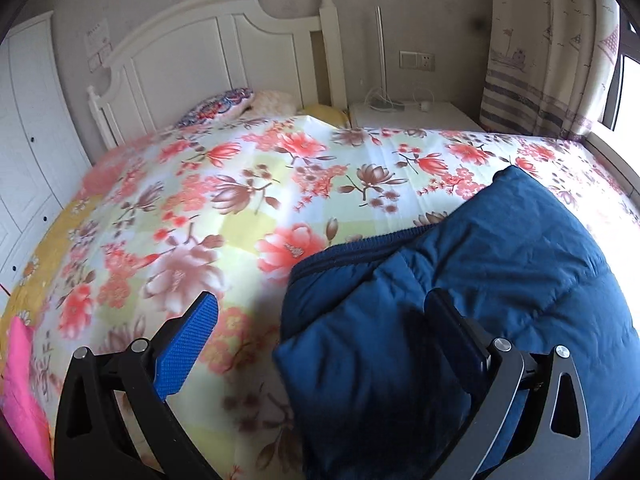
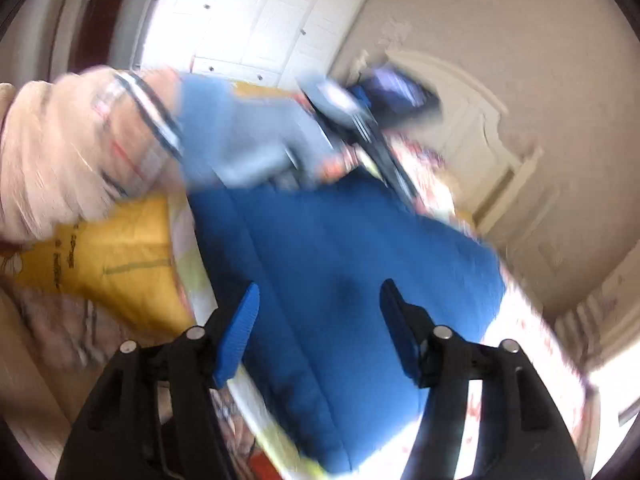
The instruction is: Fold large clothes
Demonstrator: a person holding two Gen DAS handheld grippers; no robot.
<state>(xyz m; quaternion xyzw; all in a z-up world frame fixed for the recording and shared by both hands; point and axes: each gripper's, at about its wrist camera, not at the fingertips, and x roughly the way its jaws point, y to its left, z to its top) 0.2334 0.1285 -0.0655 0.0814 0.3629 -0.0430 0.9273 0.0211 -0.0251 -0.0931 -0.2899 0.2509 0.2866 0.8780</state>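
Here we list, left to right: pink cloth (image 1: pixel 20 392) at the bed's near edge; left gripper (image 1: pixel 324 320), released, one finger over the floral bedspread (image 1: pixel 240 184), one over the folded blue padded jacket (image 1: pixel 480 280); right gripper (image 2: pixel 318 312), likewise spread, above that jacket. Our risk: the puffy fold springs open unpinned, or a closing finger catches bedspread too.

A white headboard (image 1: pixel 192 40) against a beige wall (image 1: pixel 420 8), white wardrobe (image 1: pixel 28 128) beside it, curtained window (image 1: pixel 630 92) letting in daylight
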